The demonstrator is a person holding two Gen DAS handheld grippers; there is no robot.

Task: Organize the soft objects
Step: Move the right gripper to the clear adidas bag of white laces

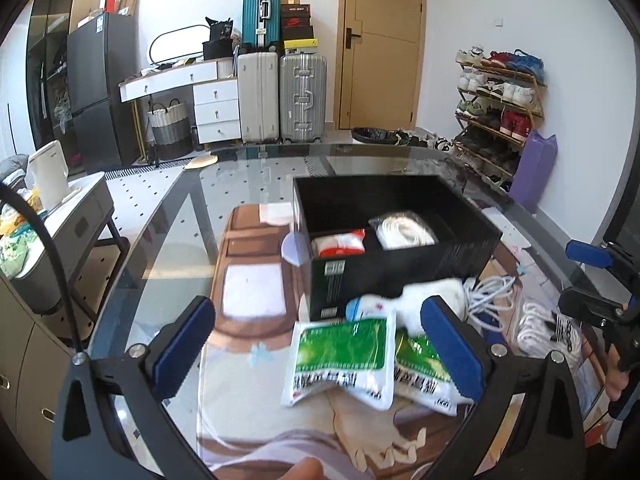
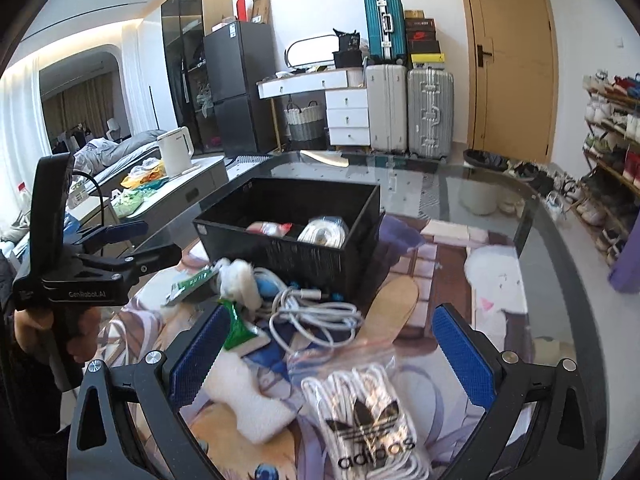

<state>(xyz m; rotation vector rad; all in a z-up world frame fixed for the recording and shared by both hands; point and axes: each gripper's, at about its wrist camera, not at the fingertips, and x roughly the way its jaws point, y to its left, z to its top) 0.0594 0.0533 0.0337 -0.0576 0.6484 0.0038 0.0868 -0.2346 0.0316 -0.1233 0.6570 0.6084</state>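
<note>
My left gripper (image 1: 322, 346) stands open over a green-and-white packet (image 1: 340, 360) on the glass table; its pads do not touch it. A second green packet (image 1: 424, 372) lies under the right pad. Behind them a black box (image 1: 400, 276) holds a red-and-white packet (image 1: 340, 242) and a bagged white cord (image 1: 404, 232). My right gripper (image 2: 330, 360) is open above a clear bag of white laces (image 2: 368, 412) with a black logo. A white cable (image 2: 316, 312) and a white fluffy piece (image 2: 240, 280) lie before the box (image 2: 288, 256). Each gripper shows in the other's view: right (image 1: 576, 278), left (image 2: 160, 240).
A white foam pad (image 2: 252, 396) lies by the right gripper's left pad, a tan insole (image 2: 396, 304) beside the box. The glass table's rim (image 1: 160, 216) curves round at the left. A grey side table with a white kettle (image 2: 174, 156) stands beyond it.
</note>
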